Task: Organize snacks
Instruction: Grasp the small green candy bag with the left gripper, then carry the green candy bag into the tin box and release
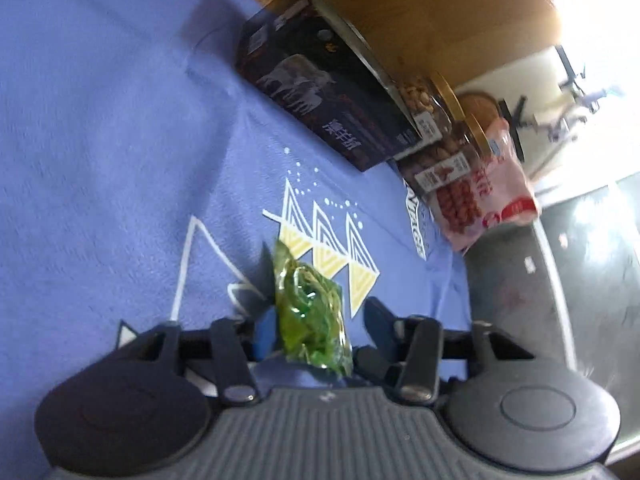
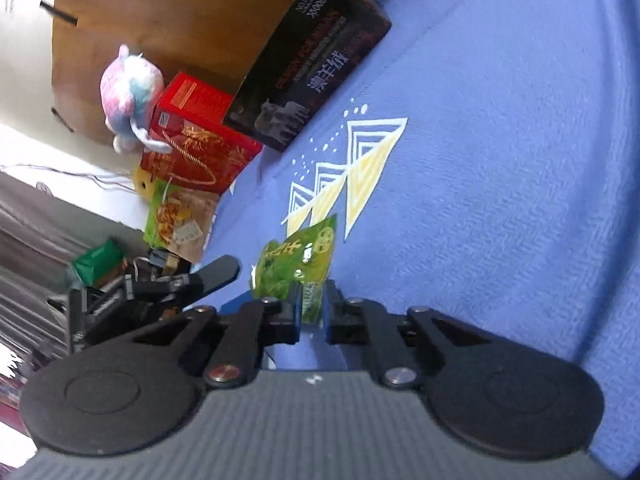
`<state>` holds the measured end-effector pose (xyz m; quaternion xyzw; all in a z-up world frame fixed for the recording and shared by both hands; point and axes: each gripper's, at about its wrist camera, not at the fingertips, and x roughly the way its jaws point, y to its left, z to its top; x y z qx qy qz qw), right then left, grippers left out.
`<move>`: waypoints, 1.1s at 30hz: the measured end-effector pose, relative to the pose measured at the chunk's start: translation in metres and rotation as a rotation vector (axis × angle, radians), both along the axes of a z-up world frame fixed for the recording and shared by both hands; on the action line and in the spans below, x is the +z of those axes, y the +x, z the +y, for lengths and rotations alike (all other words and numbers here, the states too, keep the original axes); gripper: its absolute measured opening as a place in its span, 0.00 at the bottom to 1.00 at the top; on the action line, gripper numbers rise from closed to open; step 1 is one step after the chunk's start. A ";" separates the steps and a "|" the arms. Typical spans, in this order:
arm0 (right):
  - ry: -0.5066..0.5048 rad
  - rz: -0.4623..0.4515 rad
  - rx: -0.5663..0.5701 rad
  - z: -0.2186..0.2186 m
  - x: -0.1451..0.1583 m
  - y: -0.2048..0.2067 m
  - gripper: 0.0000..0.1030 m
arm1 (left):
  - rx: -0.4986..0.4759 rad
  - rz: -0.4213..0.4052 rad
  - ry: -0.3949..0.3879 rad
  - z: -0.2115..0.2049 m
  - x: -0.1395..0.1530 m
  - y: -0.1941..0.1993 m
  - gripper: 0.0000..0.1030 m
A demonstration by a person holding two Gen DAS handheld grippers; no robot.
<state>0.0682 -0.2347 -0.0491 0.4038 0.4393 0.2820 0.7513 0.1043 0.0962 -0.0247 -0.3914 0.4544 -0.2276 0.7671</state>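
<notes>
blue cloth (image 1: 120, 140) with a white and yellow triangle print covers the surface; both wrist views are tilted.

left gripper (image 1: 316, 332): fingers partly spread, a green snack packet (image 1: 310, 312) standing between them. the packet fills most of the gap, but whether the pads press on it cannot be told from this view.

right gripper (image 2: 312, 304): fingers nearly pressed together, pinching the lower edge of a green snack packet (image 2: 300, 264). the packet stands upright out of the pinch, printed face toward the camera, just in front of the triangle print on the cloth (image 2: 500, 160).

in the right wrist view the other gripper's dark finger (image 2: 216, 272) shows just to the left of the packet, apart from it. cannot tell for sure that both views show one and the same packet.

along the far edge of the cloth, against a wooden board (image 1: 420, 8): a long dark box (image 1: 320, 80) with a pale animal picture and white lettering. beyond one end of it, in the left wrist view, two clear jars of nuts (image 1: 436, 132) with gold lids, then a pink bag (image 1: 492, 196) at the corner of the cloth. beyond the box's other end, in the right wrist view, a red box (image 2: 196, 140) with a gold rope handle, a pink and blue plush toy (image 2: 128, 92) leaning at it, and a green and tan snack bag (image 2: 180, 220) at the cloth's edge.
</notes>
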 end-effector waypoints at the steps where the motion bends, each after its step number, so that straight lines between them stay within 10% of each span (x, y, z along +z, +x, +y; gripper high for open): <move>1: 0.009 -0.003 -0.004 0.000 0.000 -0.001 0.13 | 0.021 0.014 -0.014 -0.001 -0.003 0.000 0.26; 14: 0.034 -0.022 -0.006 0.006 0.002 0.000 0.21 | 0.077 0.078 -0.236 0.010 -0.018 -0.007 0.12; 17: 0.024 -0.081 -0.027 0.004 0.016 0.004 0.05 | 0.072 0.056 -0.206 0.010 -0.007 -0.004 0.12; 33: -0.291 -0.470 -0.042 0.074 0.111 0.174 0.05 | 0.112 -0.260 0.237 -0.003 0.114 0.142 0.14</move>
